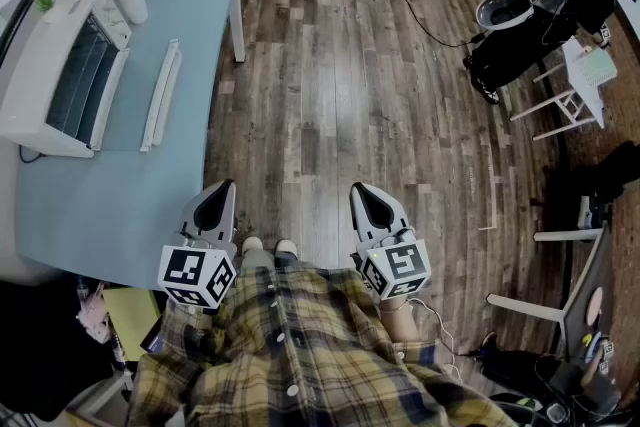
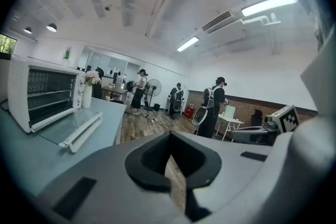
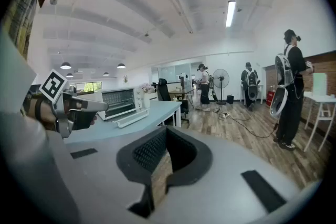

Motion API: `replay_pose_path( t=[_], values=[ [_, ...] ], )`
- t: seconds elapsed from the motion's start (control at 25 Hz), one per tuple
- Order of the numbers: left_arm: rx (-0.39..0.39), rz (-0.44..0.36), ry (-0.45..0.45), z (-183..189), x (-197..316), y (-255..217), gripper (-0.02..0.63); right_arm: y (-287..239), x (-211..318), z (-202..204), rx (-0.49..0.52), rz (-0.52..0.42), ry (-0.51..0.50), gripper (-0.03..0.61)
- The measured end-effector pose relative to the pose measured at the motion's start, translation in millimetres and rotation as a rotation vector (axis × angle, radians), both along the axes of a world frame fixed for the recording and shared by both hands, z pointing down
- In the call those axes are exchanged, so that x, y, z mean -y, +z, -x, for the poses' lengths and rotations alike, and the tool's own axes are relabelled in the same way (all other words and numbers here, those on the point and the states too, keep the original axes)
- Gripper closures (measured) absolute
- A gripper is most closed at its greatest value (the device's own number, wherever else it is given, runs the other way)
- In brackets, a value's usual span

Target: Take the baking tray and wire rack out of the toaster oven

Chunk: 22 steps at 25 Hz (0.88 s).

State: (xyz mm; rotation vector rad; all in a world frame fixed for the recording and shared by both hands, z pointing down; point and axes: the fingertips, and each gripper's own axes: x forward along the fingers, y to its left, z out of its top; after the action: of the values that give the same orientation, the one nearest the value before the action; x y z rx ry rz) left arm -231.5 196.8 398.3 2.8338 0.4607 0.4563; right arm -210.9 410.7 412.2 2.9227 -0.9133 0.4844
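Bright, even light from ceiling tubes (image 2: pixel 268 5); a pale sheen lies on the floor (image 1: pixel 330 95). Both gripper views bulge strongly, with black corners and soft, unfocused near edges.

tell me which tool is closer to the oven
The left tool: it is beside the blue table that bears the oven, while the right tool is over the wood floor, farther off.
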Motion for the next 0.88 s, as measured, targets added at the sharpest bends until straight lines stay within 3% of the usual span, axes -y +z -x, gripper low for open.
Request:
replay_pose_path(
  t=[0.12, 0.24, 0.4, 0.52, 0.68, 0.88],
  values=[
    [-0.001, 0.012, -0.017, 6.0, -9.2, 2.0, 0.624, -3.3, -8.0, 4.6, -0.019, -0.026, -0.016, 0.574],
    [0.003, 0.059, -0.031, 9.2, -13.4, 3.4, 0.589, -8.0, -15.5, 6.1, 0.006, -0.142, -0.011, 0.569],
    [0.008, 0.191, -0.06, 4.9, -8.9, 3.3, 0.548, -8.5, -19.8, -0.9, 0.066, -0.304, 0.009, 0.487],
    [0.015, 0.198, -0.078, -5.4, -1.8, 8.7, 0.519, -4.1, -15.7, -14.3, 0.098, -0.358, 0.006, 0.479],
    [0.021, 0.203, -0.113, -31.3, 11.6, 16.8, 0.494, 2.9, -4.9, -44.9, 0.132, -0.408, -0.013, 0.459],
    [-0.01, 0.226, -0.174, -93.3, 44.0, 13.0, 0.46, -0.4, 22.9, -108.6, 0.136, -0.418, -0.048, 0.414]
  ],
)
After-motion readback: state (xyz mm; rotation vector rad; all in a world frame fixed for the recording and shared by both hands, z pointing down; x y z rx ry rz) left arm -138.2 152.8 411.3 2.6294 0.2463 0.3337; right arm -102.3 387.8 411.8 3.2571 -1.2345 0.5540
